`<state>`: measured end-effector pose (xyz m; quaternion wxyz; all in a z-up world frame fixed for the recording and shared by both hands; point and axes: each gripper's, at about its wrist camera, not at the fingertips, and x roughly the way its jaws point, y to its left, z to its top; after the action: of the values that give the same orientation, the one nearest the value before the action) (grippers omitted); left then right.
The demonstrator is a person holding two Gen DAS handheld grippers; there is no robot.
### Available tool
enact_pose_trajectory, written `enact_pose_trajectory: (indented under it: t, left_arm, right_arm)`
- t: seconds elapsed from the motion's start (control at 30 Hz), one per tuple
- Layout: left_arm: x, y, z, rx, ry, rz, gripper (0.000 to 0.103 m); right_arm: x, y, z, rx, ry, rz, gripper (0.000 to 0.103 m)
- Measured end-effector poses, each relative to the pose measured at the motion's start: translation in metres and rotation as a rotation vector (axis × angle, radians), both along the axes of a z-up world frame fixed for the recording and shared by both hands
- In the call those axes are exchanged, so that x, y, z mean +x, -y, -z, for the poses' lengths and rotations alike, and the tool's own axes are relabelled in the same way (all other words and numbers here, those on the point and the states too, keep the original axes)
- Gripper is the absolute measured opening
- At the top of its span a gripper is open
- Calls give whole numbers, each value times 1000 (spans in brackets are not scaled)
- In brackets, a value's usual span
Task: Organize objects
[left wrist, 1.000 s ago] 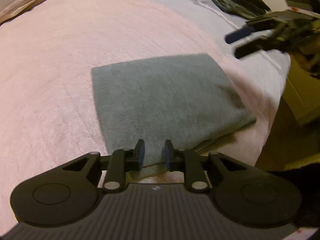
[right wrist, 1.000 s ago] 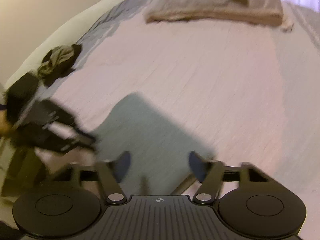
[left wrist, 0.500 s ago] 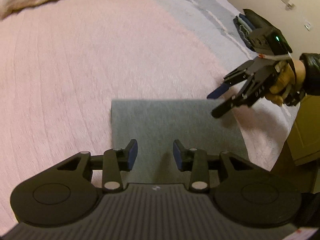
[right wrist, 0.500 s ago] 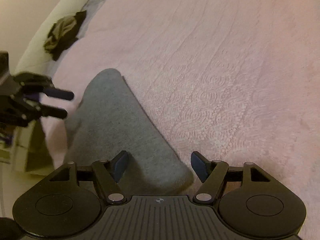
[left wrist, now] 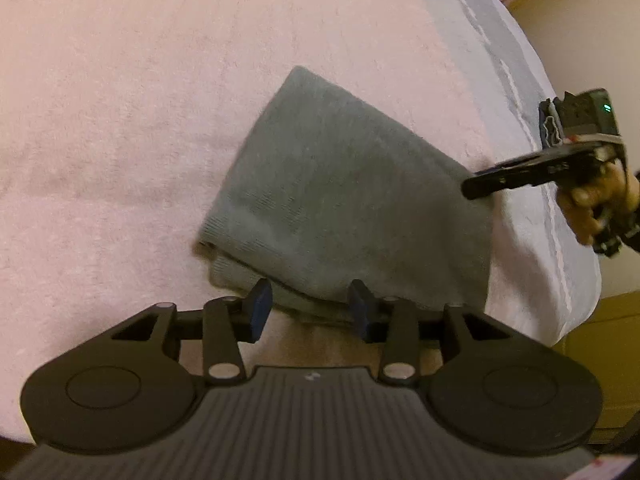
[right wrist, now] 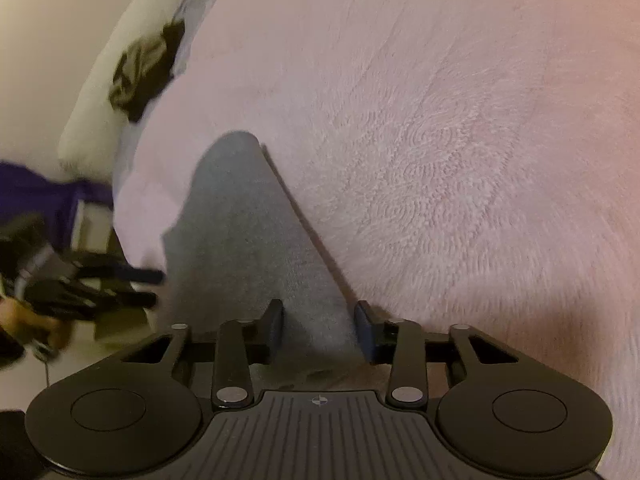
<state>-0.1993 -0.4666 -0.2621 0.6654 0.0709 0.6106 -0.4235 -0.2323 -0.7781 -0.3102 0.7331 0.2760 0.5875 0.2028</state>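
Folded grey cloth (left wrist: pixel 340 204) lies flat on pink bed blanket (left wrist: pixel 120 120), near the bed edge. Left gripper (left wrist: pixel 308 310) fingers spread, cloth's near edge between them at 6 o'clock. Right gripper (right wrist: pixel 319 326) fingers spread, straddling cloth's corner; dark clothing heap (right wrist: pixel 144 72) at 10 o'clock.

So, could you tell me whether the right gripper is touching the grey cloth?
Cannot tell. In the right wrist view the open right gripper straddles the grey cloth, but no clear contact or gap shows.
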Motion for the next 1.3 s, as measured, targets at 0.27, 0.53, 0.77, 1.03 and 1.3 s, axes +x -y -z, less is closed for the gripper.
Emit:
enact_pose_trajectory:
  t: [0.27,0.53,0.77,1.03,1.3]
  left_arm:
    - [3,48,-4,-78,71,249,41]
    - [-19,89,-22,-164,142,487,46]
    - [-54,80,-40,-176,82,361,48]
    - [-120,74,-4,-17,146,158,49]
    - [-141,58,18,27,191,-90,63]
  right_arm:
    - [-152,4,-22,-8,-59,492,30]
    - [-276,-56,-25,17,-139,913,32]
    - [-228,-6,-81,-209,51,634,46]
    - [-166,37,-53,-173,170,292,48]
    - [-156,34,-55,-329,320,-237,53]
